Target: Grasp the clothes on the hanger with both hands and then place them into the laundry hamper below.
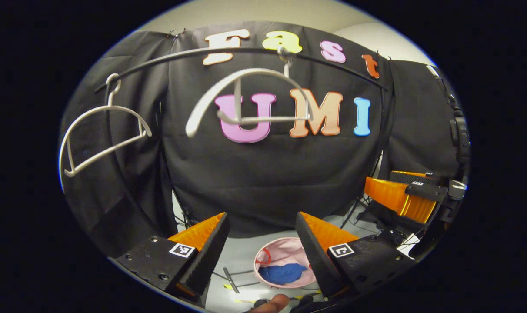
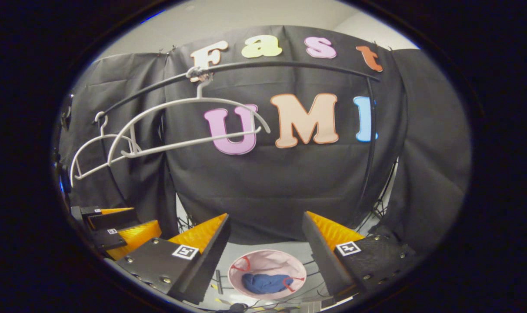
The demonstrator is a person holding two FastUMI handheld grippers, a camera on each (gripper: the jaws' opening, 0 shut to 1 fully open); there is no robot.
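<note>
Spreading wide with nothing between its fingers, the left hand-held gripper (image 1: 261,256) hangs above the floor; the right hand-held gripper (image 2: 265,254) is likewise apart and empty, and shows at the right edge of the left gripper view. Below and beyond them, the pink laundry hamper (image 1: 263,256) stands on the floor with the blue clothes (image 1: 283,274) lying inside it. Farther off and higher, two bare white hangers, one near the middle (image 1: 246,98) and one to the left (image 1: 100,139), hang from a curved black rail (image 1: 159,61) before the black cloth wall.
</note>
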